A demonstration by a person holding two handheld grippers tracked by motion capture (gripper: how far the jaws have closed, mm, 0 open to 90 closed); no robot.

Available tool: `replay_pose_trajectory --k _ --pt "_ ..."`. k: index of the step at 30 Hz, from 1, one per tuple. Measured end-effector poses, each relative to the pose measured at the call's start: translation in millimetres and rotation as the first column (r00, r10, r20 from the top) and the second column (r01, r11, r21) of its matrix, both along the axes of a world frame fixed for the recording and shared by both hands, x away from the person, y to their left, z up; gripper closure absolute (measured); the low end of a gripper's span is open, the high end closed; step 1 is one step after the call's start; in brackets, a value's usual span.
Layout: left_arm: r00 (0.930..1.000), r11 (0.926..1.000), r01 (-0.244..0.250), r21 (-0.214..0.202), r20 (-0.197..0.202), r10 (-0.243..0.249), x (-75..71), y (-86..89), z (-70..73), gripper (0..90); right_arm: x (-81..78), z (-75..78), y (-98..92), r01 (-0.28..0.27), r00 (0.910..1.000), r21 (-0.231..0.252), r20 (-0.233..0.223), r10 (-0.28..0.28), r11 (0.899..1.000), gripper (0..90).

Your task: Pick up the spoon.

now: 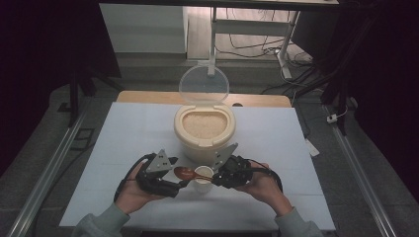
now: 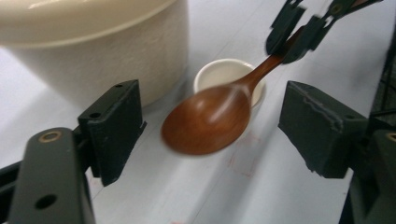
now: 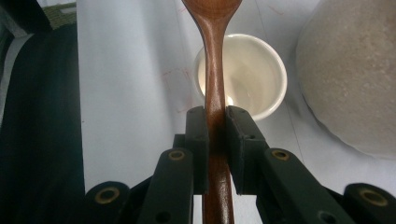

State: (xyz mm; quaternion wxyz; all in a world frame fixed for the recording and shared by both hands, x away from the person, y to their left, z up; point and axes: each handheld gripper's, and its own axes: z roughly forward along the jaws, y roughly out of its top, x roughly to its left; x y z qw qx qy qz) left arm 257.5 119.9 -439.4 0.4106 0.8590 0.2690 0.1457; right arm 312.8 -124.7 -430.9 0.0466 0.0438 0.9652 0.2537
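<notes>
A brown wooden spoon (image 1: 185, 173) hangs level over a small white cup (image 1: 203, 174), which is empty in the right gripper view, on the white table (image 1: 128, 138). My right gripper (image 1: 217, 176) is shut on the spoon's handle (image 3: 212, 56), with both pads pressed to the wood above the cup (image 3: 252, 79). My left gripper (image 1: 180, 185) is open just left of the cup. In the left gripper view the spoon's bowl (image 2: 208, 119) floats between the wide jaws and touches neither pad. Behind the cup stands a cream container (image 1: 203, 129) full of rice.
The container's clear round lid (image 1: 203, 86) stands raised at its far side. A wooden board edge (image 1: 148, 97) runs along the table's back. Metal rails (image 1: 47, 173) flank the table on the floor. The container wall (image 3: 350, 70) rises close to the right of the cup.
</notes>
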Motion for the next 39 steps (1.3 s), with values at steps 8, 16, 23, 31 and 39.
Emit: replay_pose_trajectory --k 8,16,23,31,39 --pt "0.9947 0.9934 0.097 0.061 -0.04 -0.094 4.9 -18.8 3.2 29.3 -1.6 -0.1 5.3 -0.013 0.9999 0.004 0.005 0.013 1.0 79.3" --pt "0.9828 0.9728 0.171 0.156 -0.096 -0.157 9.5 -35.2 2.0 39.1 -4.9 0.8 12.7 -0.039 0.999 -0.005 0.019 0.039 0.999 79.3" --pt "0.977 0.958 0.198 0.207 -0.121 -0.176 10.5 -42.5 0.4 45.5 -9.6 2.5 17.7 -0.064 0.9976 0.0 0.025 0.064 0.998 79.3" --pt "0.9729 0.9478 0.213 0.237 -0.141 -0.183 12.3 -43.3 -1.9 53.5 -13.8 3.9 22.0 -0.094 0.9944 -0.005 0.047 0.094 0.996 79.3" --pt "0.964 0.9328 0.245 0.264 -0.169 -0.205 13.6 -43.3 -5.8 65.1 -20.2 3.8 27.9 -0.106 0.9933 0.001 0.048 0.106 0.994 79.3"
